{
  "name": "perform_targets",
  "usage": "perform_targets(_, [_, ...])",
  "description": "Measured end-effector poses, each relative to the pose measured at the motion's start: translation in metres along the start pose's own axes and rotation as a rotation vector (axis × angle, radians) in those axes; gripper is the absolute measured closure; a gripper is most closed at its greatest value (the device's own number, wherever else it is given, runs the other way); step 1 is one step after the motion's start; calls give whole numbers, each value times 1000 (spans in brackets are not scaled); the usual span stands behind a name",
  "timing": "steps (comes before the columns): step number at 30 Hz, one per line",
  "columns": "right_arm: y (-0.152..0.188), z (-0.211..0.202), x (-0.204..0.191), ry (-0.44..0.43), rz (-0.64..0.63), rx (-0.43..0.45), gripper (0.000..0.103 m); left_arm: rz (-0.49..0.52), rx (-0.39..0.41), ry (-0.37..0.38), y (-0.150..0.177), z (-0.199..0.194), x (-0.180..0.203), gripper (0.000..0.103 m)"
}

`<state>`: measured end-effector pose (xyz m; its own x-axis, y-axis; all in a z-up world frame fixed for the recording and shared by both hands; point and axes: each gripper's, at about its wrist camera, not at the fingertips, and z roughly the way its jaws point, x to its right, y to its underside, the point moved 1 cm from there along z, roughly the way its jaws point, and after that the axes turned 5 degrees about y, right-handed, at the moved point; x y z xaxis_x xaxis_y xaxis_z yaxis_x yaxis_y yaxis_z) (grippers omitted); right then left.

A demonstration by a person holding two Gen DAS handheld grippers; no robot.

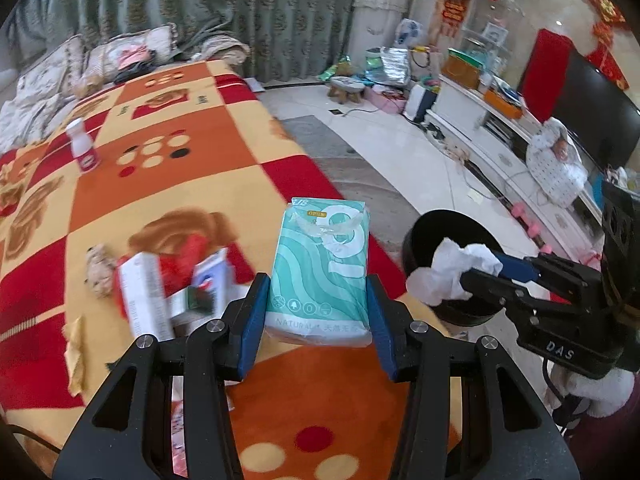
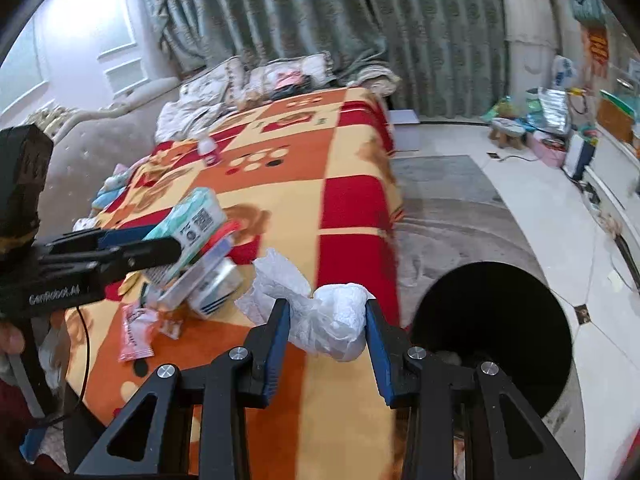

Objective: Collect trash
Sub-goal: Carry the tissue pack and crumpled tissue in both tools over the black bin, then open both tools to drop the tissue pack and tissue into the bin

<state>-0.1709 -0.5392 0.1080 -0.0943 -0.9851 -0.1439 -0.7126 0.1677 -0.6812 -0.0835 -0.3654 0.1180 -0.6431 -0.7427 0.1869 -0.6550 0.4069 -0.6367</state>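
Between right claw (image 2: 326, 330) pads, crumpled tissue (image 2: 340, 320)

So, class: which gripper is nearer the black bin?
Right. The right gripper, holding crumpled tissue, is beside the black bin; the left gripper holds a tissue pack farther over the blanket.

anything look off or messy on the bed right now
Yes: boxes and wrappers lie jumbled in a heap on the blanket, and a small white bottle stands alone farther up the bed.
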Motion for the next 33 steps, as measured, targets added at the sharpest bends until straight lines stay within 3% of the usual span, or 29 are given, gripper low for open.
perform_targets(17, [8,-6,93,117,176,6,67,49,-72,116,-20,64,71,57])
perform_targets(33, [18,1,139,168,267,-22,67,50,-129,164,-25,108,101,57])
